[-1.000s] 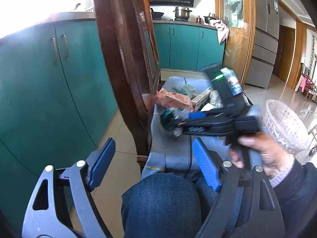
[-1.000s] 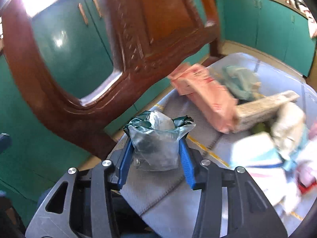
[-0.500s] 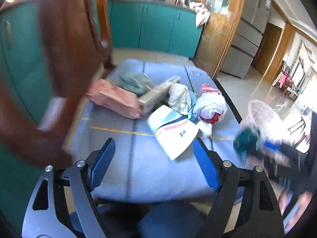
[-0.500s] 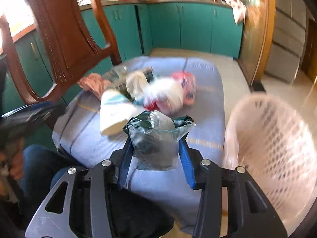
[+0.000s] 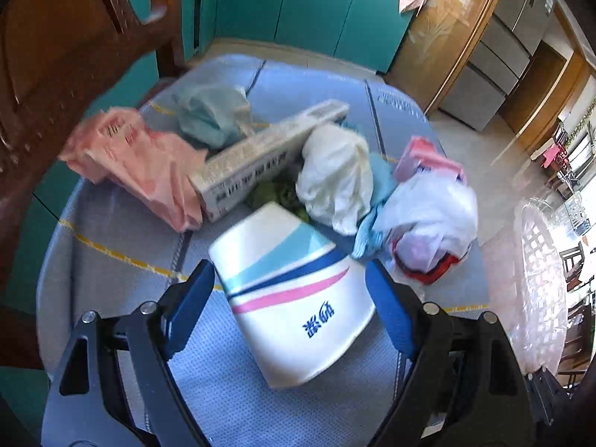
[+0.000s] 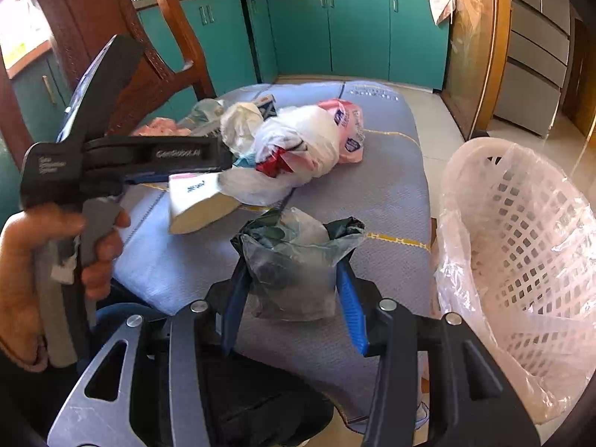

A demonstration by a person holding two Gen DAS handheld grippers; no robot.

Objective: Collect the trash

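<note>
The right hand-held gripper [image 6: 294, 290] is clamped on a crumpled dark-and-clear plastic bag [image 6: 294, 260], held over the near edge of the padded blue worktop [image 6: 372, 193]. The white lattice basket [image 6: 521, 260], lined with thin plastic, stands just to that gripper's right, beside the worktop's edge with its mouth tilted toward the holder, so I judge the coming move to be a short swing rightward and a release over the rim. The left hand-held gripper [image 5: 288, 300] has its jaws spread wide, having just opened a little further, and gripping nothing; it points down at a white packet with blue and pink stripes [image 5: 294, 294], which lies between the blue pads without touching them, its long side running away toward the heap of bags and a long box [image 5: 268, 156] behind.
</note>
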